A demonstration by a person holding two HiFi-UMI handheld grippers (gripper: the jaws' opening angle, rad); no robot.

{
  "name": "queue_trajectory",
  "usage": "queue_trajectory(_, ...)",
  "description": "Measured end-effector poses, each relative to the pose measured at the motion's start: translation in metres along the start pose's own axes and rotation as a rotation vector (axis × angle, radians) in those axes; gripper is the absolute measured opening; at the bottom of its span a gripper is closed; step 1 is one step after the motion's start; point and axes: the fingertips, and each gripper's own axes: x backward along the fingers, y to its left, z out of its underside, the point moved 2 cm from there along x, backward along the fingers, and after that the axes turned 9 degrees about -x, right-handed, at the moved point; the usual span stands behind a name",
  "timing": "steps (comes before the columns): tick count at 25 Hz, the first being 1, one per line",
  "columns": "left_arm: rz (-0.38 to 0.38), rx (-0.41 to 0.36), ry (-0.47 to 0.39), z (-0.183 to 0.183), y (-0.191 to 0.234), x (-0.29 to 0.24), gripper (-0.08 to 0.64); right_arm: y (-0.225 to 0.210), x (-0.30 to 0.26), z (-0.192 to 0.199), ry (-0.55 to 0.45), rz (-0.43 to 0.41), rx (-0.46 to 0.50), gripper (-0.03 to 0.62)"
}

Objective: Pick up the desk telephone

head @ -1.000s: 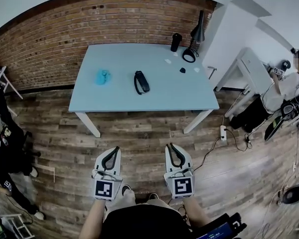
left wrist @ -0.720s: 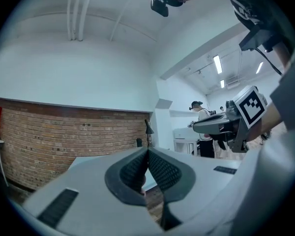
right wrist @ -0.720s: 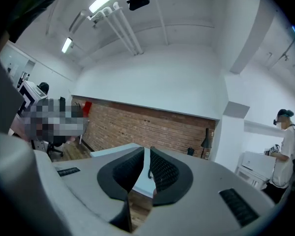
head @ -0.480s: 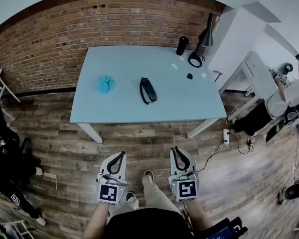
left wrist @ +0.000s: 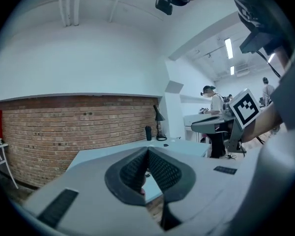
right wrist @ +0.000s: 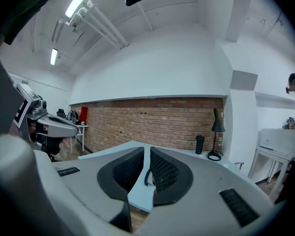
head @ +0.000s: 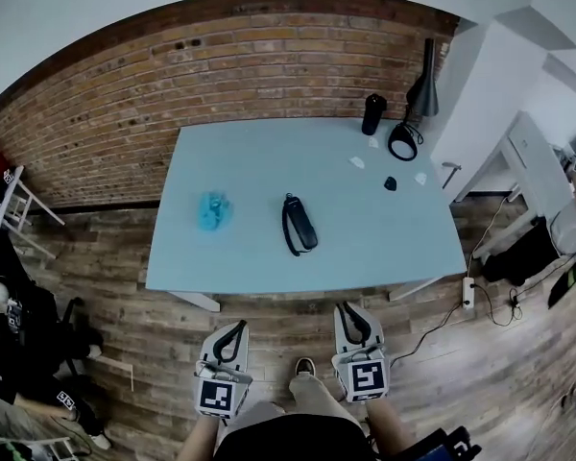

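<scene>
1. Head view: a red-brown brick wall (head: 221,75) backs the scene, and a floor (head: 154,334) of brown wooden planks runs below it.
2. A pale blue rectangular table (head: 384,257) stands before that wall, its near edge just ahead of the person's two tools.
3. The grey two-jaw left gripper (head: 240,325) is held low over the planks, short of the table's near edge and pointing toward it. Its ribbed black pads meet at the tips, with nothing between them.
4. The matching right gripper (head: 346,307) is held alongside. Its jaws are also drawn together to a thin slit and carry nothing.
5. A black lamp (head: 422,84) with a cone shade stands at the table's far right corner, its ring base on the top. A black cylindrical flask (head: 372,114) stands just beside it.
6. The black desk telephone (head: 300,225), a handset with a looped cord, lies near the middle of the table. It is ahead of both grippers, well apart from them and untouched.
7. A crumpled light blue object (head: 213,210) lies to the telephone's left.
8. Each gripper's cube, left (head: 216,398) and right (head: 367,379), bears a black-and-white square marker.
</scene>
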Motion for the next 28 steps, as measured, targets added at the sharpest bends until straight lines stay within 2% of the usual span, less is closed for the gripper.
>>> queue_trajectory(4, -0.027, -0.004, 0.027, -0.007, 0.008, -0.030, 0.018, -0.032, -0.029, 0.009, 0.015, -0.010, -0.017, 0.034)
queue_trajectory(9, -0.016, 0.032, 0.054, 0.009, 0.013, -0.044, 0.018, -0.042, -0.054, 0.023, 0.042, -0.013, -0.036, 0.034)
queue_trajectory(12, -0.026, 0.028, 0.035, 0.016, 0.033, -0.061, 0.018, -0.043, -0.076, 0.026, 0.069, -0.015, -0.033, 0.035)
queue_trajectory(15, -0.011, 0.065, 0.038, 0.021, 0.050, -0.084, 0.018, -0.046, -0.101, 0.024, 0.080, -0.012, -0.009, 0.036)
queue_trajectory(17, -0.001, 0.089, -0.004, 0.027, 0.061, -0.101, 0.018, -0.047, -0.116, 0.023, 0.094, -0.005, 0.016, 0.037)
queue_trajectory(20, 0.025, 0.123, -0.040, 0.037, 0.080, -0.122, 0.018, -0.044, -0.136, 0.024, 0.152, 0.000, 0.046, 0.038)
queue_trajectory(24, 0.057, 0.157, -0.082, 0.027, 0.124, -0.148, 0.018, -0.049, -0.172, 0.025, 0.264, 0.027, 0.049, 0.043)
queue_trajectory(26, 0.068, 0.174, -0.112, 0.027, 0.144, -0.154, 0.018, -0.052, -0.186, 0.035, 0.337, 0.044, 0.054, 0.049)
queue_trajectory(28, 0.092, 0.177, -0.106, 0.034, 0.162, -0.158, 0.018, -0.057, -0.199, 0.049, 0.409, 0.068, 0.036, 0.055)
